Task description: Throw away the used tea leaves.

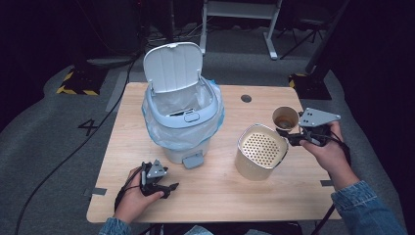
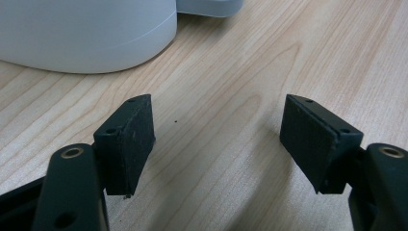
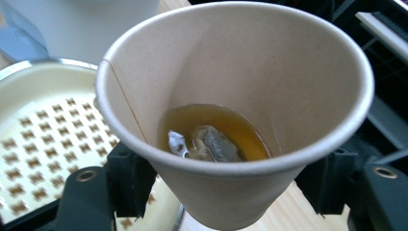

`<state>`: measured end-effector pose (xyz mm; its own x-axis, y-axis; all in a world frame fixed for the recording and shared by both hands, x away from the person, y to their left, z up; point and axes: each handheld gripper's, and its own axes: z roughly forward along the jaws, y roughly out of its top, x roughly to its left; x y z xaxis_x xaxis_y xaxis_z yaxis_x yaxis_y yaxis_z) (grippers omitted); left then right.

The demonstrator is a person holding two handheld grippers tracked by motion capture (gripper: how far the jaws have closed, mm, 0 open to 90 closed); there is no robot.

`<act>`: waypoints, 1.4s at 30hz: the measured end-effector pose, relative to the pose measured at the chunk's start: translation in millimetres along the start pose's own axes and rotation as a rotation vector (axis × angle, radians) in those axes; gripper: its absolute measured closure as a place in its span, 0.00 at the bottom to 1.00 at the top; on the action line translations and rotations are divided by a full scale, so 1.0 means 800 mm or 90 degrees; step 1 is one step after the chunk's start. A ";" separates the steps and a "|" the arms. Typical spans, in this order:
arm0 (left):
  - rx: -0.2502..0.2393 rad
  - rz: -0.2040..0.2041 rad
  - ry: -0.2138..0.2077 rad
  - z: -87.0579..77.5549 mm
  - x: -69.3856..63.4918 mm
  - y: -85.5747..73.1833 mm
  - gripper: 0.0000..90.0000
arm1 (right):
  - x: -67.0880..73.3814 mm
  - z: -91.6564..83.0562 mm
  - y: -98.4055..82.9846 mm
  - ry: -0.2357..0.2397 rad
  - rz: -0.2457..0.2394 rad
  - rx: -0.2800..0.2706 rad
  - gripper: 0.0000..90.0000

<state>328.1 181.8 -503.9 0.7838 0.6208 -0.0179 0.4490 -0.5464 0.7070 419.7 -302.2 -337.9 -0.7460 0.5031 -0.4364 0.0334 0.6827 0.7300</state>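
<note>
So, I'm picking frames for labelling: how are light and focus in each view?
High view: table evenly lit, the room behind it dark. Left gripper view: wood grain sharp, soft shadows under the open tongs. Right gripper view: paper cup sharp, its tea bag readable.

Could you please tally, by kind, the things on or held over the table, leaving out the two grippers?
Lidded bin: 1
Perforated strainer container: 1
Paper cup with tea: 1
Tea bag in the cup: 1
Total: 4
</note>
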 end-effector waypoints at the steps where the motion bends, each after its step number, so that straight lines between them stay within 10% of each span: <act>1: 0.000 0.000 0.000 0.000 0.000 0.000 0.31 | 0.001 0.000 0.001 -0.007 -0.016 0.008 0.35; 13: 0.001 0.001 0.000 0.000 0.000 0.000 0.31 | 0.026 0.005 0.011 -0.117 -0.273 0.096 0.35; 34: 0.001 0.001 0.000 0.000 0.000 0.000 0.31 | 0.056 0.016 0.001 -0.240 -0.579 0.195 0.35; 42: 0.001 0.001 0.000 0.000 0.000 0.000 0.31 | 0.069 0.017 0.003 -0.299 -0.741 0.201 0.35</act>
<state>328.1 181.8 -503.8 0.7842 0.6203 -0.0166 0.4483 -0.5479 0.7063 387.8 -265.5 -367.8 -0.1407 -0.3742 -0.9166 -0.2713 0.9049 -0.3278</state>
